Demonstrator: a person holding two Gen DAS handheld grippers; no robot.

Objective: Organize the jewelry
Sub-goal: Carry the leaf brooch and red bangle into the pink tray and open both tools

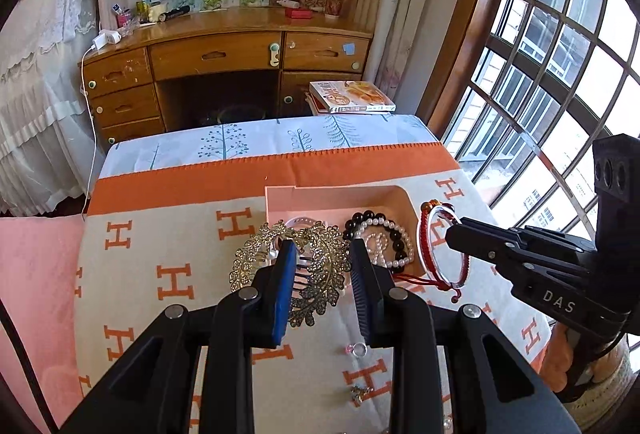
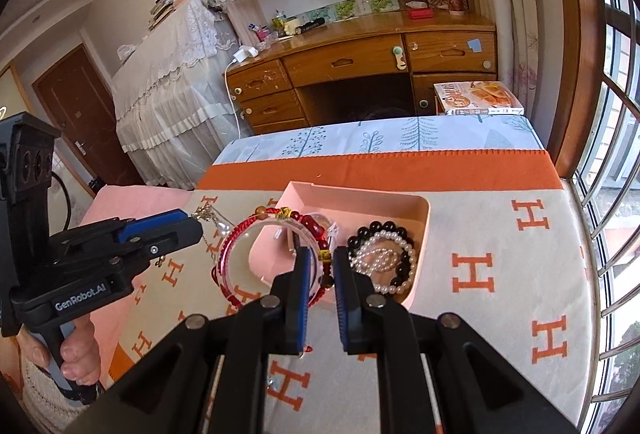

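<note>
1. The left gripper (image 1: 320,270) is clenched on a gold leaf-shaped hair comb (image 1: 288,266), lifted above the H-patterned cloth (image 1: 168,274).
2. The right gripper (image 2: 320,270) is clamped on a red braided bracelet (image 2: 240,266) joined with a clear bangle, hanging at the tray's near-left corner.
3. At 6 o'clock from the comb, a small pink-clear ring (image 1: 357,349) and a tiny metal trinket (image 1: 359,392) lie on the cloth.
4. The pink tray (image 2: 424,234) sits at 12 o'clock from both grippers; a black bead bracelet (image 2: 404,266) and a pearl bracelet (image 2: 384,246) lie inside, at its right end.
5. Beyond, a wooden desk (image 1: 224,54) with a book (image 1: 352,96) at 2 o'clock.
</note>
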